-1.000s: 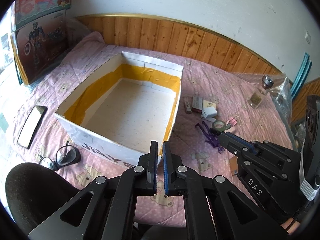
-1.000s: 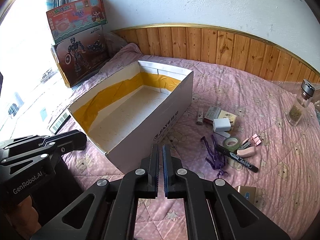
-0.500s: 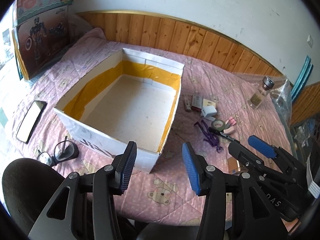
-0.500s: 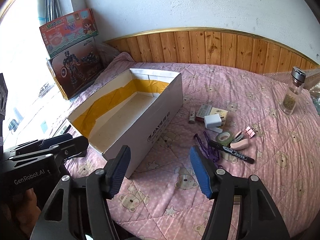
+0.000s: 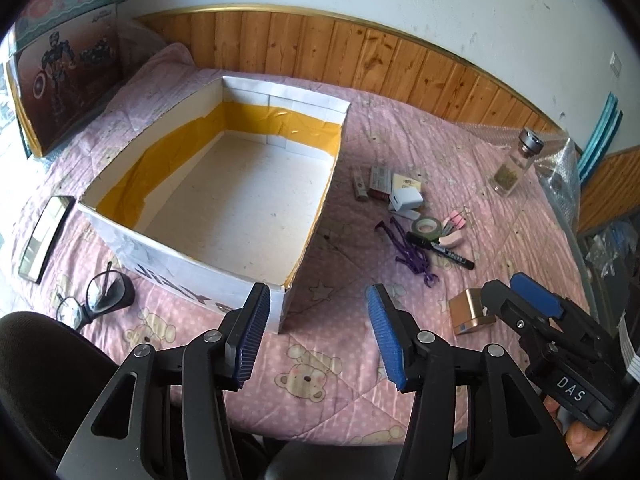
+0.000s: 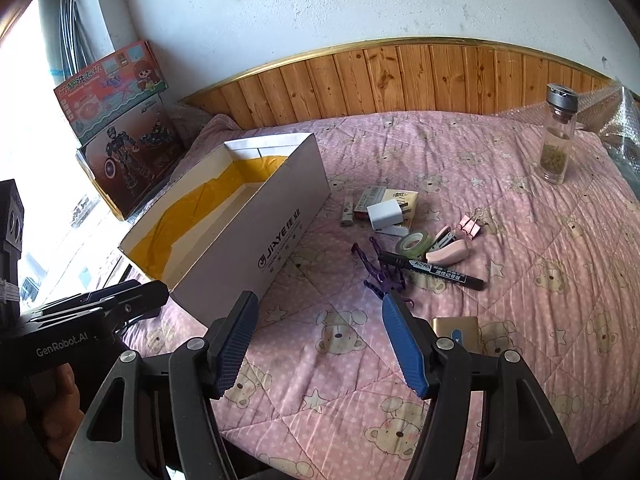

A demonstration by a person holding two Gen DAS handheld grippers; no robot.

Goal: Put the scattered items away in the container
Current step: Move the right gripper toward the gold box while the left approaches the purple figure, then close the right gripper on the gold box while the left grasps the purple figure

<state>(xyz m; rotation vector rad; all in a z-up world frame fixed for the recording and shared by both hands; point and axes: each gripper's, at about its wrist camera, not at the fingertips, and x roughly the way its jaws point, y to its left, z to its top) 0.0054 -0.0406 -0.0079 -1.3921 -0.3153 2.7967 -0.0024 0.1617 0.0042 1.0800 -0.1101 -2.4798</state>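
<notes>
Scattered small items, among them a black marker pen (image 6: pixel 430 271), a green tape roll (image 6: pixel 413 243), a white plug adapter (image 6: pixel 384 216) and a purple plastic hair clip (image 6: pixel 382 270), lay on the pink bear-print quilt (image 6: pixel 520 320) just ahead and right of the right gripper (image 6: pixel 320 344), whose jaws stood wide apart and empty. The white cardboard box with yellow tape lining (image 5: pixel 224 184) sat directly ahead of the left gripper (image 5: pixel 318 338), likewise spread wide and holding nothing.

Left tongs (image 5: pixel 316 322) agape above quilt (image 5: pixel 340 344); white box (image 5: pixel 208 280) ahead, marker (image 5: pixel 440 245) right.
</notes>
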